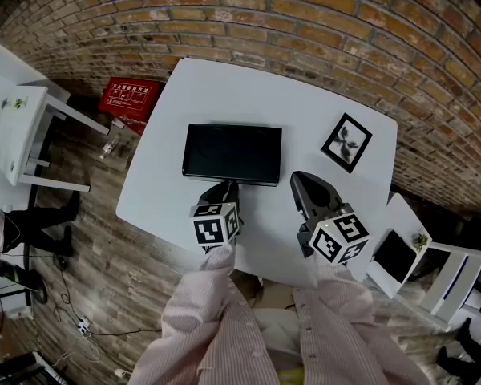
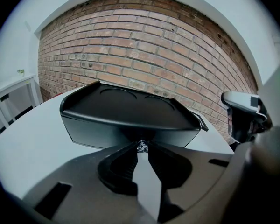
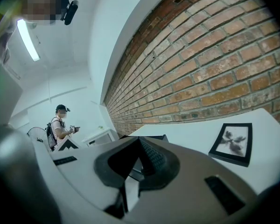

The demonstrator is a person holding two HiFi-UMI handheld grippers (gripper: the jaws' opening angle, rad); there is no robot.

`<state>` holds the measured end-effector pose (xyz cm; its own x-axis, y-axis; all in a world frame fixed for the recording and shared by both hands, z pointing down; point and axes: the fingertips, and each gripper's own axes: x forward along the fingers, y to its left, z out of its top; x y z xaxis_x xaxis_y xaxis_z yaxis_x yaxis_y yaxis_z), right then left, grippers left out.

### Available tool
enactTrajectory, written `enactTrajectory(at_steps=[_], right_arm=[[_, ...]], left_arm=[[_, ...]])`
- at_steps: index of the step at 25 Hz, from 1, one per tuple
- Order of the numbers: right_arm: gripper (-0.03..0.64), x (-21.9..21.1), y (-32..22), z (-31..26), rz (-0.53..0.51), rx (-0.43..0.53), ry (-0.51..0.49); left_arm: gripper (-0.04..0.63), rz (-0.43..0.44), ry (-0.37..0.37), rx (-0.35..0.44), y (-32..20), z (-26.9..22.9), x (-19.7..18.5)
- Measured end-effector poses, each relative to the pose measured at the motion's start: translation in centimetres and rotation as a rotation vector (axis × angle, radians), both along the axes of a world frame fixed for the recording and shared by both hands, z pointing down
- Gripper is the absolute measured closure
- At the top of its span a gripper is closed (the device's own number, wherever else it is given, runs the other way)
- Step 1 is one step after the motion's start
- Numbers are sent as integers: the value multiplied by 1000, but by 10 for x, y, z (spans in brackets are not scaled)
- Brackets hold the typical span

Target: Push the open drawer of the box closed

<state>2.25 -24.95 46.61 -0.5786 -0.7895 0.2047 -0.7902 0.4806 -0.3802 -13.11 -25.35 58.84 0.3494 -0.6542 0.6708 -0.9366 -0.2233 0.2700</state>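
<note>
A flat black box [image 1: 232,152] lies in the middle of the white table [image 1: 164,187]. In the left gripper view its dark front face [image 2: 126,132] fills the middle, under the overhanging top. A small shiny knob [image 2: 141,146] sits on that face, and my left gripper [image 2: 141,148] [image 1: 224,188] is closed round it, tips against the front. I cannot tell whether the drawer stands out from the box. My right gripper [image 1: 309,184] [image 3: 138,140] hovers to the right of the box, fingers together, holding nothing.
A black-framed picture [image 1: 346,142] [image 3: 232,143] lies on the table's right side. A brick wall runs behind the table. On the floor are a red box [image 1: 129,99], white furniture [image 1: 20,131] at left and a white chair [image 1: 441,271] at right. A person [image 3: 60,127] stands far off.
</note>
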Motion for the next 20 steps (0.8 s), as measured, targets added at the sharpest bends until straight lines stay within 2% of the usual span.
enactTrajectory(at_steps=[7,12,18,20], right_arm=[[614,-1,-1,0,4,-2,1],[614,-2,0,-1,1,-2,2],[614,-3,2,-2,-14,4,1],[614,-4,2,-3,-19,9,1]], left_arm=[[522,15,13,37,0,-1,-1],[499,18,15,96,1,-8,-1],[528,18,4,185,3,-25,-6],[560,25,6,216,5,-33,-7]])
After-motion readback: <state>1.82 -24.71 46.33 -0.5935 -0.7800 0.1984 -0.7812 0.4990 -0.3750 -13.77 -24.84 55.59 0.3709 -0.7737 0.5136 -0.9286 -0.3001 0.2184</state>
